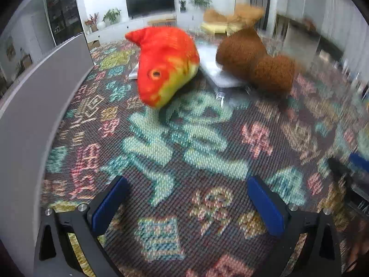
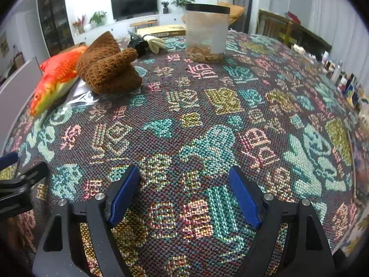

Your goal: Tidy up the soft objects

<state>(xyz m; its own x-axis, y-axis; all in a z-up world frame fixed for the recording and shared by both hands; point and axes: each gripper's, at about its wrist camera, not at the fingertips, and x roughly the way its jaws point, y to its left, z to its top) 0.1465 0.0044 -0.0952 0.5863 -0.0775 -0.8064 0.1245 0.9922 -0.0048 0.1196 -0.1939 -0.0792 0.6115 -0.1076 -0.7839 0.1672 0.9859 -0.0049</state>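
Room: living room with a dark television on the far wall, potted plants and a glass-fronted cabinet behind the counter.
Counter: covered by a woven cloth patterned in teal, pink and yellow (image 2: 207, 120).
Fish: orange and yellow plush fish (image 1: 167, 65) lies straight ahead of the left gripper (image 1: 188, 200), well apart, head towards the jaws, long axis running away from them.
Brown toy: fuzzy brown knitted soft toy (image 1: 253, 62) sits ahead and to the right of the same jaws, beside the fish, on a clear plastic bag (image 1: 214, 69).
Left jaws: wide apart, empty.
Right gripper (image 2: 184, 194): jaws apart, empty; both toys lie far ahead and left of it.
Nearer hand: left, by my judgement.
Jar: clear plastic jar with a black rim (image 2: 206, 32), far ahead of the right jaws.
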